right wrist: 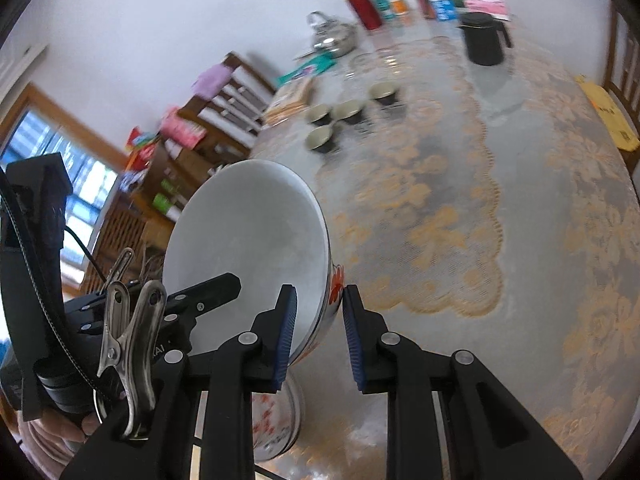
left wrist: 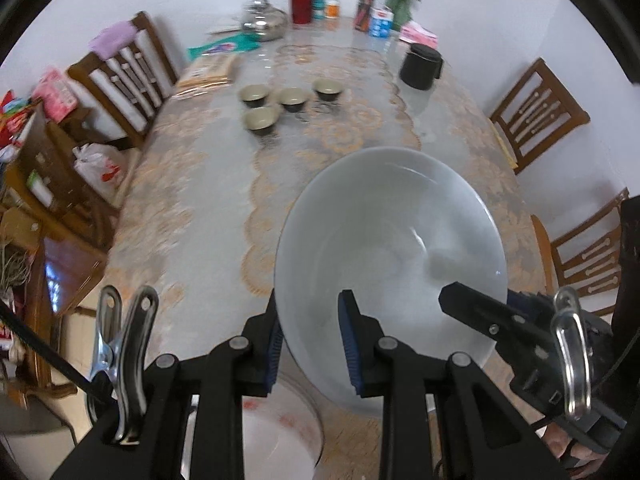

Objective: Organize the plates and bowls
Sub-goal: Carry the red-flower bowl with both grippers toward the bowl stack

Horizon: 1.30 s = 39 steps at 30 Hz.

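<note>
Two grippers are being used on one large white bowl (left wrist: 388,256), which is being held tilted above the lace-covered table (left wrist: 192,184). In the left wrist view, the left gripper (left wrist: 310,344) is being closed over the bowl's rim at about 7 o'clock of the bowl, one blue pad inside the bowl and one outside, and the wall appears to be pinched between them, though the outer contact is partly hidden. In the right wrist view, the right gripper (right wrist: 320,336) is being set astride the rim at about 5 o'clock of the bowl (right wrist: 248,240), with the flower-painted wall between the pads; the inner pad (right wrist: 286,336) is touching the bowl's wall, while a narrow gap is being left at the outer one, so a firm pinch cannot be confirmed. A second patterned bowl (right wrist: 276,420) is being kept directly below, at 6 o'clock in both views, standing on the table. Four small dark cups (left wrist: 292,100) are being left well apart toward 12 o'clock. The step in hand is judged to be the nesting of the held bowl into the one beneath. For the next move, the bowl is to be levelled, centred over the lower rim, lowered gently, and only then released by both grippers.
</note>
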{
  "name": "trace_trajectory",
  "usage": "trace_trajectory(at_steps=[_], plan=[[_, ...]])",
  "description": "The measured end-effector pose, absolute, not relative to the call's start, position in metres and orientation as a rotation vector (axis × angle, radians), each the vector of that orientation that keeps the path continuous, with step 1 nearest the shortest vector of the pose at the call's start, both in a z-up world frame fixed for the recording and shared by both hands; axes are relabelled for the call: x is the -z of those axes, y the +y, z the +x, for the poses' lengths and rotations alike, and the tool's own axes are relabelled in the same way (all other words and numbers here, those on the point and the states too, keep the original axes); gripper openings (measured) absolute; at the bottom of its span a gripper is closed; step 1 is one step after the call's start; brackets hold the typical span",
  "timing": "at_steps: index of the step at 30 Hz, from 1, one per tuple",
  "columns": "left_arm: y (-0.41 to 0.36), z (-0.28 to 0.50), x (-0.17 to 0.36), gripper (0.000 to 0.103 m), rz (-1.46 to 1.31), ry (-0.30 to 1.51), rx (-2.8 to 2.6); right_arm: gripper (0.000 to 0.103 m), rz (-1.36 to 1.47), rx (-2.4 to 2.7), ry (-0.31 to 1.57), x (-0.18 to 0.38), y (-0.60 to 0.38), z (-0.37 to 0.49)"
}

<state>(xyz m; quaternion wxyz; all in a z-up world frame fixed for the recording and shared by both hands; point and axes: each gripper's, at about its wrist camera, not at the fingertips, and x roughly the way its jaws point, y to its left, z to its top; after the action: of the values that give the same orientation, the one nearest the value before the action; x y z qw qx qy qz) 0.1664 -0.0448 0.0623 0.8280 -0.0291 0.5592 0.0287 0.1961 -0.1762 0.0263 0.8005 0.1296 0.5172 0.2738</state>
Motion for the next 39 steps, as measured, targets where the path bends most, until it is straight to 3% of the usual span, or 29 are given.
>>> trace_trajectory(at_steps=[16,39], plan=[[0.02,0.045,-0.038,0.027,-0.224,1.221,-0.261,0.025,0.104,-0.79,1.206,-0.002,-0.103,0.12],[0.041,0.005,0.012,0.027,-0.233,1.188,-0.214,0.023,-0.042,-0.613,1.166,0.034,-0.074,0.056]])
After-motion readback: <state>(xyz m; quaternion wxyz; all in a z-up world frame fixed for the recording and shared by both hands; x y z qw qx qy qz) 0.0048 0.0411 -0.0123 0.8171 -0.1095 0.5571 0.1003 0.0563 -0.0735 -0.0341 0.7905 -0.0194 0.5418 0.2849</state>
